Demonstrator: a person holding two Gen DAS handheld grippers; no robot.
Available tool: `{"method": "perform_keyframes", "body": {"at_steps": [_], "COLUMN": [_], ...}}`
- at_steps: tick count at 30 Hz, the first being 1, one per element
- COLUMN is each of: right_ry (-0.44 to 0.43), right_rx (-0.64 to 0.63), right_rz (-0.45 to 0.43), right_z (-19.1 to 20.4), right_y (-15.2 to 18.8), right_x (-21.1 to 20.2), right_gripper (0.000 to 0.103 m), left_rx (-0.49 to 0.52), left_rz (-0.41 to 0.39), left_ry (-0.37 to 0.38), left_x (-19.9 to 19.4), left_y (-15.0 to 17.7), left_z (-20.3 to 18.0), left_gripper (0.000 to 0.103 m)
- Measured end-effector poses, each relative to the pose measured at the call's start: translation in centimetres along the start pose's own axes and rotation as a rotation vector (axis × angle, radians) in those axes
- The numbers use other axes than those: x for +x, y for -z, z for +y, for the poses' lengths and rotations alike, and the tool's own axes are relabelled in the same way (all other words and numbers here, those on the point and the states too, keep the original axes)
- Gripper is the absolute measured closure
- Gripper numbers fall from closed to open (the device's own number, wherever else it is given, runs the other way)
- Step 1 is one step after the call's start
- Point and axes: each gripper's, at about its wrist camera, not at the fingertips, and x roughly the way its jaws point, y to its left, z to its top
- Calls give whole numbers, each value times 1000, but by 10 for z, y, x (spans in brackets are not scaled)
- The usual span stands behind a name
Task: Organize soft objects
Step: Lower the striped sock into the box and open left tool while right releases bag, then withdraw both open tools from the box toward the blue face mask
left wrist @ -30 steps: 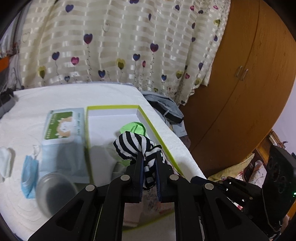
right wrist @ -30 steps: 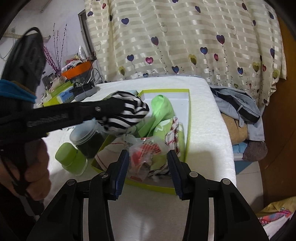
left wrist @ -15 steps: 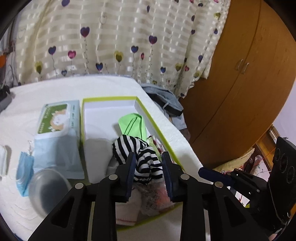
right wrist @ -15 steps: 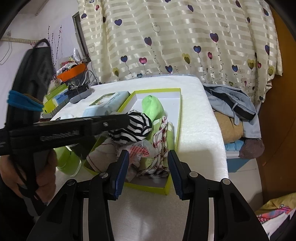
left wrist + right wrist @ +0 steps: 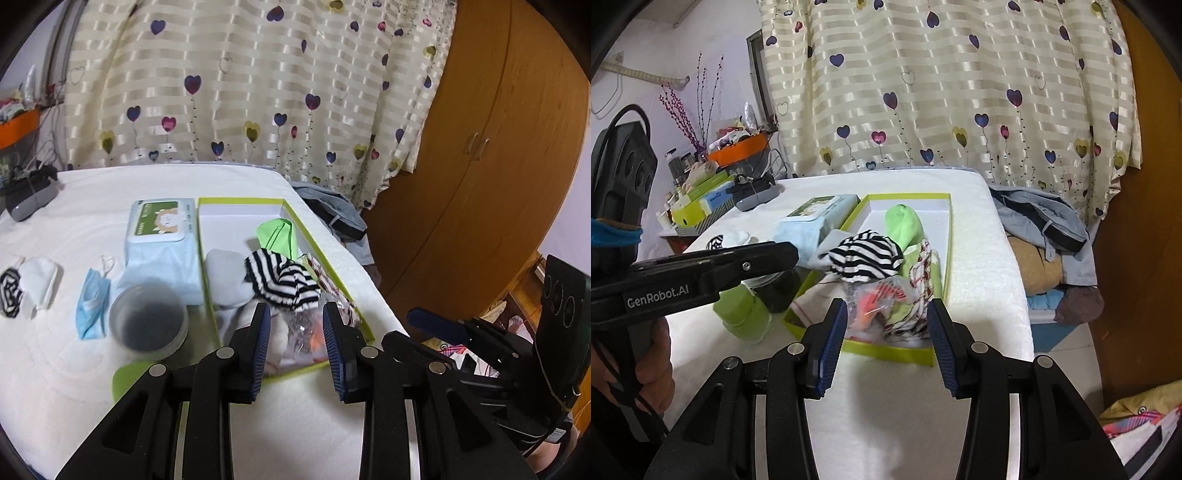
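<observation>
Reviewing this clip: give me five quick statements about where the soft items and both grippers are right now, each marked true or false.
1. The striped sock lies in the green-edged box. True.
2. The left gripper is shut on the striped sock. False: its jaws stand open and empty, pulled back from the sock.
3. A blue face mask lies outside the box. True.
4. The right gripper holds the green sock. False: it is open and holds nothing.
5. The wipes pack is inside the box. False: it lies beside it.
</observation>
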Motion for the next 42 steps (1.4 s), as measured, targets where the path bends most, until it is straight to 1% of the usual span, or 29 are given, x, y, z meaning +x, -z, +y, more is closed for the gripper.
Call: {"method": "perform_keyframes", "body": {"at_steps": [6, 15, 18, 25, 42], "right_ry": [-10, -86, -108, -127, -209], "right_rx": [-37, -105, -124, -150, -231], "right_rz": [-8, 22, 33, 55, 96], "right_z": [20, 54, 65, 82, 130], "right_y": [7, 20, 23, 31, 34], "right_x": [-11, -12, -9, -7, 9], "right_gripper": [57, 57, 57, 57, 57], "left_rx": [7, -19, -33, -67, -153], "left_rz": [-25, -39, -36, -42, -51], "left_ry": [-16, -42, -47, -57, -126], "left_x": [-25, -53, -58, -68, -83], "left_y": [15, 40, 45, 54, 67], "left_z": [0, 13, 19, 35, 80], "left_gripper": [76, 76, 76, 76, 75]}}
